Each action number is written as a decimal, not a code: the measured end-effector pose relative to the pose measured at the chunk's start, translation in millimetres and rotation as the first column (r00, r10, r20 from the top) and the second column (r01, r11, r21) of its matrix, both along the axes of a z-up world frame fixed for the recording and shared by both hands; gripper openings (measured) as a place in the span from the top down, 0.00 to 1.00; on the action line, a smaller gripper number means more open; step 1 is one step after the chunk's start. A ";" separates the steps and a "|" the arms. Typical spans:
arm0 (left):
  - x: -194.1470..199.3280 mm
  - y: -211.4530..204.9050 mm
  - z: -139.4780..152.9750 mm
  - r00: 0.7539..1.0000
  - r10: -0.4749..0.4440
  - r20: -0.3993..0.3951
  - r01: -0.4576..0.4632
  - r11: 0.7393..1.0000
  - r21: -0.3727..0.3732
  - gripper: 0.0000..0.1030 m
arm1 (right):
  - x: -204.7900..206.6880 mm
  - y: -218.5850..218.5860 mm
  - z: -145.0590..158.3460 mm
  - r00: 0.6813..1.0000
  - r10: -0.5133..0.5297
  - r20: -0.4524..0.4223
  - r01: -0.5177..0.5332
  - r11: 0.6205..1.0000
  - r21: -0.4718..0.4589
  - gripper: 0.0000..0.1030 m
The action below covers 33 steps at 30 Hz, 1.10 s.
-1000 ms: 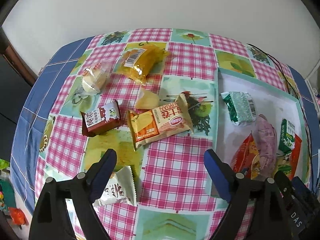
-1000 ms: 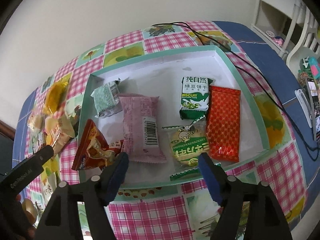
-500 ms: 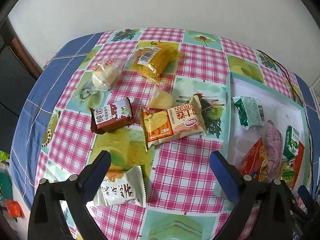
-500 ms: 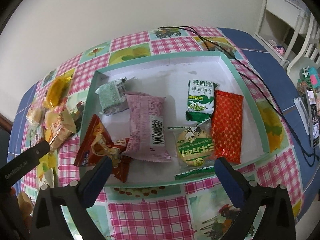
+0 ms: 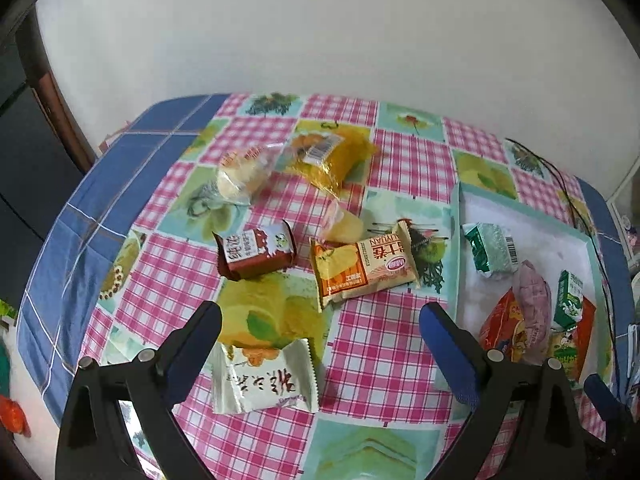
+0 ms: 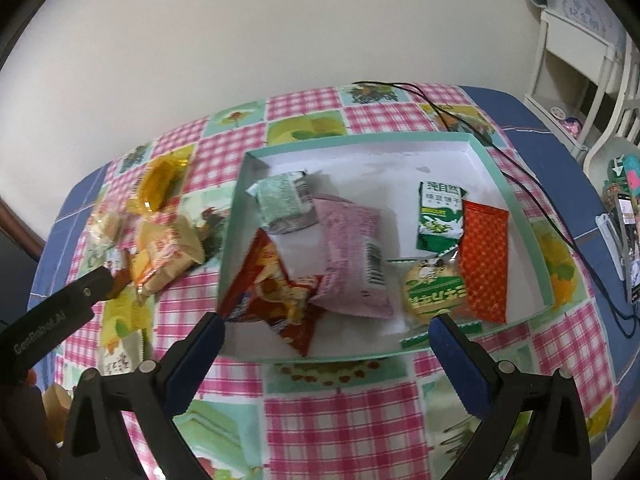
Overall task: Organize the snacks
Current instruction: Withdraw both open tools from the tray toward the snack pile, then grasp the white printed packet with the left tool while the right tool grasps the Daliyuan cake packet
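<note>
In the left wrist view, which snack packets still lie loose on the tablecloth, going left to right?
White packet nearest the gripper → clear-wrapped bun → dark red packet → yellow packet → orange-and-cream biscuit packet. The small pale packet behind the biscuit packet overlaps it, so I leave it out.

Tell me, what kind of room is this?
Probably a room in someone's home. A table with a checked fruit tablecloth stands against a plain wall, snack packets fill a shallow box, and white furniture stands nearby.

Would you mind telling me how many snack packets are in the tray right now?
6: grey-green packet far left, pink bag centre, red chips bag near left, green biscuit pack, round green pack, red packet right. Others may hide underneath.
</note>
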State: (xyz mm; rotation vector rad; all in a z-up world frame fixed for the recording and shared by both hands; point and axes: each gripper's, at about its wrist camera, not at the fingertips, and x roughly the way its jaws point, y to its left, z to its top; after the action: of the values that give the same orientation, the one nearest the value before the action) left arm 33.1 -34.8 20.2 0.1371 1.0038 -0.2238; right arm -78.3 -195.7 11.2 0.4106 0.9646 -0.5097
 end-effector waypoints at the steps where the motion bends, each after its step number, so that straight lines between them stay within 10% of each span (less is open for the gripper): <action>1: -2.9 2.6 1.2 1.000 -0.002 0.006 0.002 1.000 -0.001 0.04 | -0.3 3.2 0.5 1.000 0.004 0.000 -0.004 1.000 -0.003 0.00; 15: -20.4 48.5 10.7 0.998 0.053 0.026 -0.052 0.998 -0.023 0.04 | -5.0 41.5 2.9 0.997 0.074 0.005 -0.074 0.997 0.011 0.00; 33: 10.6 79.9 -59.4 0.958 0.156 -0.242 -0.162 0.987 -0.003 0.04 | 20.1 85.1 -42.8 0.982 0.157 -0.110 -0.143 0.982 0.126 0.00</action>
State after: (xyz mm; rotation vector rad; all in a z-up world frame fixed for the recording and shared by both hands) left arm 43.7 45.1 -39.2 0.0076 1.2479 -0.1055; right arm -58.2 -110.6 -31.6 0.4124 1.1353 -0.3441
